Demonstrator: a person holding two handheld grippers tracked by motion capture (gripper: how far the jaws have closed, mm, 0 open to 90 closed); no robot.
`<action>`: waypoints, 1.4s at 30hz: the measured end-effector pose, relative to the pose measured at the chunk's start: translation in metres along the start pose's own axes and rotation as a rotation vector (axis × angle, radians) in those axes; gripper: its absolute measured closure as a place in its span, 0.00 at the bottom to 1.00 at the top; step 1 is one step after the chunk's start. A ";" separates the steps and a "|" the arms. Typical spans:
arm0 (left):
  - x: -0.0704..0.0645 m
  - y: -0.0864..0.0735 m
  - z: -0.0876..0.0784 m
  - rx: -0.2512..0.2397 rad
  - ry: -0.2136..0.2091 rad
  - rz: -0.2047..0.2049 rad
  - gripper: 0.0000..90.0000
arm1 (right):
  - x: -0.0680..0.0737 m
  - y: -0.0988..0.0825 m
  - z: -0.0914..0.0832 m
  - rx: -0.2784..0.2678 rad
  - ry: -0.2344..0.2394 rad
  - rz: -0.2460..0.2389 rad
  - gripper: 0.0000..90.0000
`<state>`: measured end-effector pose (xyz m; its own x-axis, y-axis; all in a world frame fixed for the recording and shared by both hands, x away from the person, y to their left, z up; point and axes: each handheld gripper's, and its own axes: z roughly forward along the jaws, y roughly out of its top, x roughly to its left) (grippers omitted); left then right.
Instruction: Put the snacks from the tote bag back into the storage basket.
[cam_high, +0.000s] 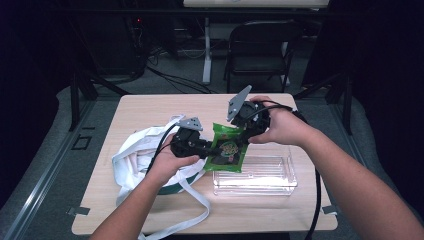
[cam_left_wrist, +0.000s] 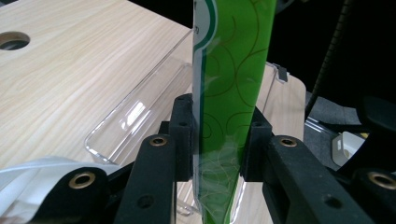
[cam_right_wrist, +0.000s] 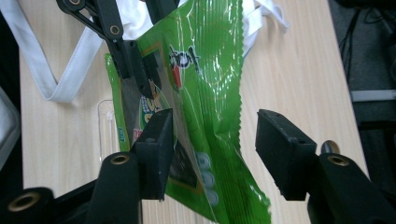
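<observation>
1. clamping the green snack packet (cam_high: 227, 150) by one edge, the left gripper (cam_high: 204, 148) held it above the table (cam_high: 150, 107); in the left gripper view both pads pressed flat against the green film (cam_left_wrist: 229, 70), which stood upright between them.
2. the right gripper (cam_high: 246, 131) sat at the packet's upper end, its jaws spread wide. in the right gripper view the packet (cam_right_wrist: 201, 93) lay between them, the left-hand pad (cam_right_wrist: 156, 149) right against the film and the other pad (cam_right_wrist: 280, 149) standing clear of the crimped edge, so there was no grip from this side.
3. the packet hung in the air between the two hands, tilted, just over the near edge of the clear plastic tray (cam_high: 265, 182), which rested on the table at the person's right.
4. the tray's transparent wall (cam_left_wrist: 135, 116) appeared behind the left gripper's jaws, below the packet.
5. a white cloth bag (cam_high: 135, 155) lay on the table under the left hand, its straps (cam_high: 195, 205) trailing toward the near edge.
6. a dark folding chair (cam_high: 260, 50) stood beyond the far side of the table.
</observation>
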<state>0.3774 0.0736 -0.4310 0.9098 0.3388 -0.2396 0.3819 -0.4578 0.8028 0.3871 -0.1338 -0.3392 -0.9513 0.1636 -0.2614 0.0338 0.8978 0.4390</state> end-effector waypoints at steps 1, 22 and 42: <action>-0.001 0.001 0.000 0.003 -0.002 0.001 0.80 | 0.000 0.000 0.002 0.004 0.012 0.005 0.54; -0.003 0.001 0.008 0.000 -0.008 0.026 0.80 | -0.010 -0.010 0.005 0.021 0.171 0.058 0.78; -0.003 -0.001 0.024 0.032 -0.013 0.026 0.76 | -0.021 -0.020 0.010 0.049 0.295 0.089 0.84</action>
<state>0.3783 0.0538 -0.4441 0.9214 0.3162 -0.2259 0.3629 -0.4922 0.7912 0.4095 -0.1506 -0.3510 -0.9916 0.1231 0.0399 0.1287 0.9052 0.4050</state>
